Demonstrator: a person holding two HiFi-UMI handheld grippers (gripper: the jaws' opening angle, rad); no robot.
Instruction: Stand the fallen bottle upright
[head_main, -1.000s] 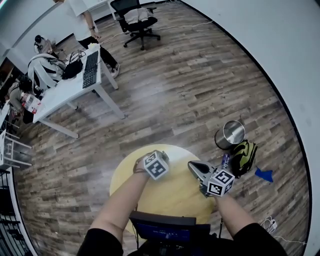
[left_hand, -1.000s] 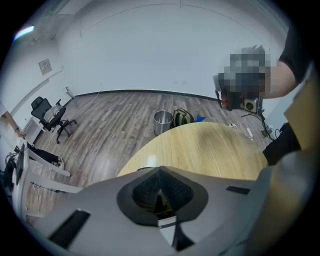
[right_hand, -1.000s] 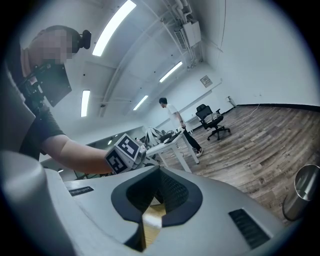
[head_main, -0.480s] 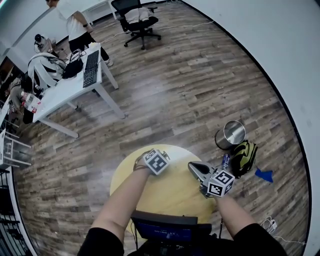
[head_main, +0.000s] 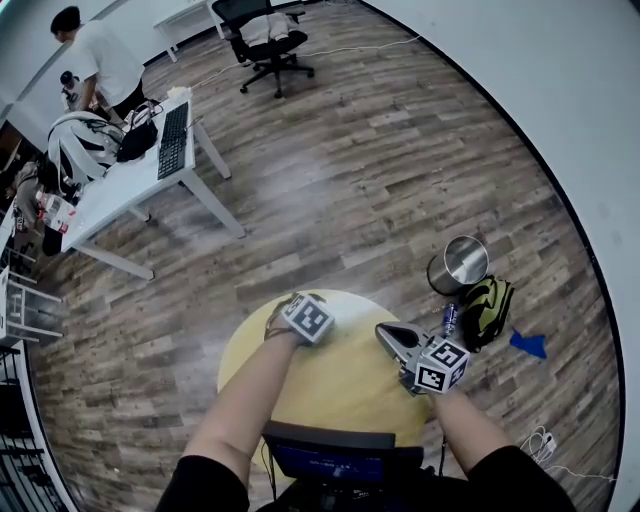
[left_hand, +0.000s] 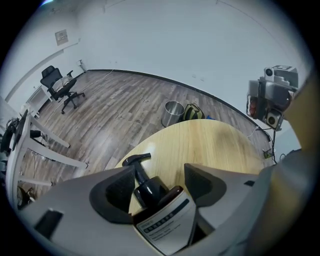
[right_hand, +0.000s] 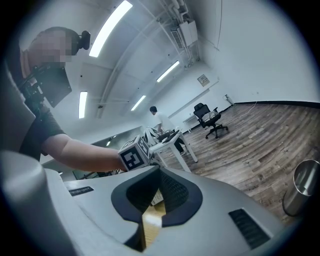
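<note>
Jaws of left gripper (left_hand: 160, 183) opening; pump bottle (left_hand: 163, 221) sits between them.

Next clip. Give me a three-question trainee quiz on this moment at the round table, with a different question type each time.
1. Multiple choice: what stands between the fingers of the left gripper? A) a cup B) a dark pump bottle C) a spoon
2. True or false: the right gripper holds a thing.
3. Fill in: the metal bin stands on the ___.

Key:
1. B. The left fingers are opening with the bottle between them.
2. False. Its fingers are together, with nothing in them.
3. The floor.
</note>
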